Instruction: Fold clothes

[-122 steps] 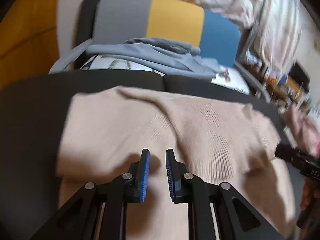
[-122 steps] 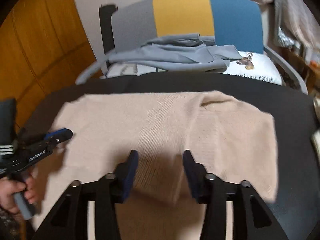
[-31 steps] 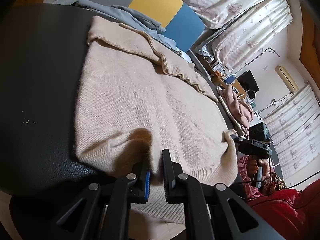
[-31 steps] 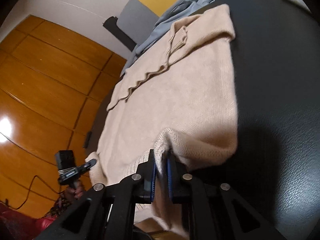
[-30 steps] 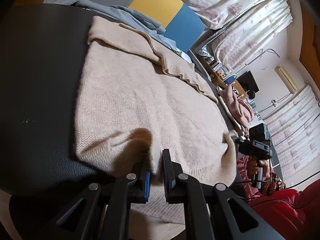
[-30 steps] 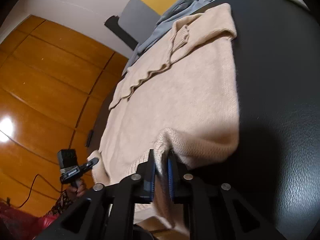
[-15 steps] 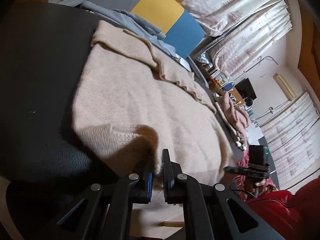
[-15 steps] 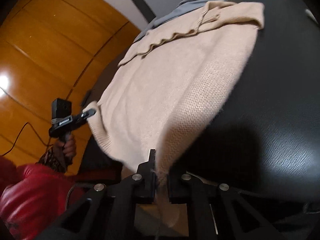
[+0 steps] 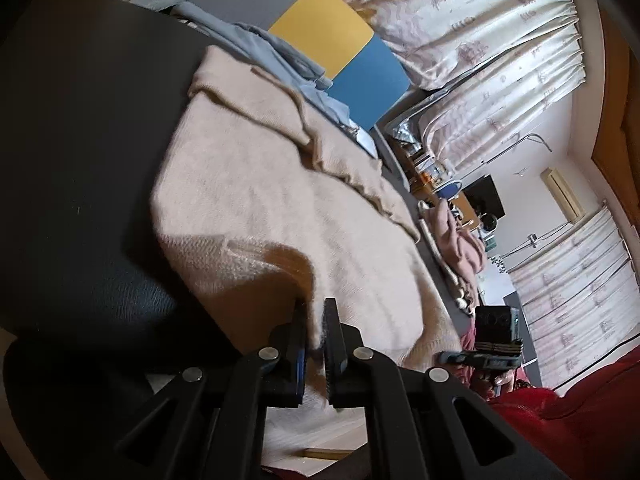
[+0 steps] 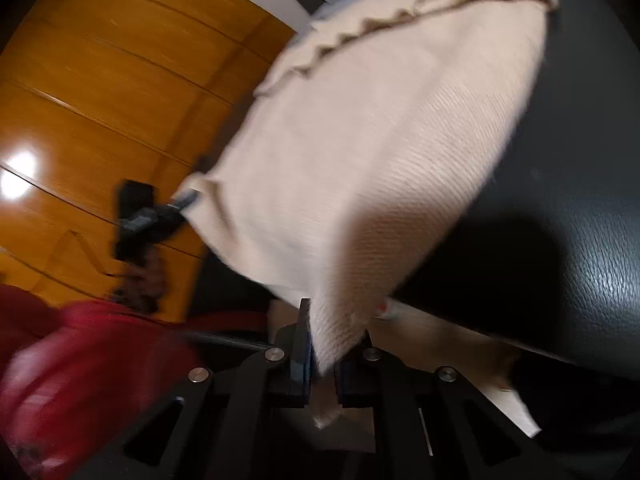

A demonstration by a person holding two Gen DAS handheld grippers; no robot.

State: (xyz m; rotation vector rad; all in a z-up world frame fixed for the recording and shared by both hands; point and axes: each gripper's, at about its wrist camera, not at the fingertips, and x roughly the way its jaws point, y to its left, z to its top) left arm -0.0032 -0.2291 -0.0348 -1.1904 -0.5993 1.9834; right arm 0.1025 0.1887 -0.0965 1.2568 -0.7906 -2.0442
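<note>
A beige knit sweater lies across a black leather surface, its near hem lifted. My left gripper is shut on the hem's left corner. My right gripper is shut on the hem's right corner, and the sweater rises from it toward the far end. Each gripper shows in the other's view: the right one at the lower right of the left wrist view, the left one at the left of the right wrist view.
A chair with a grey, yellow and blue back stands beyond the surface with grey clothes on it. Pink clothes lie at the right. A wooden wall is at the left. Red fabric is near me.
Both grippers have lifted the hem off the surface and drawn it up and back toward me. The near part of the sweater now hangs between them.
</note>
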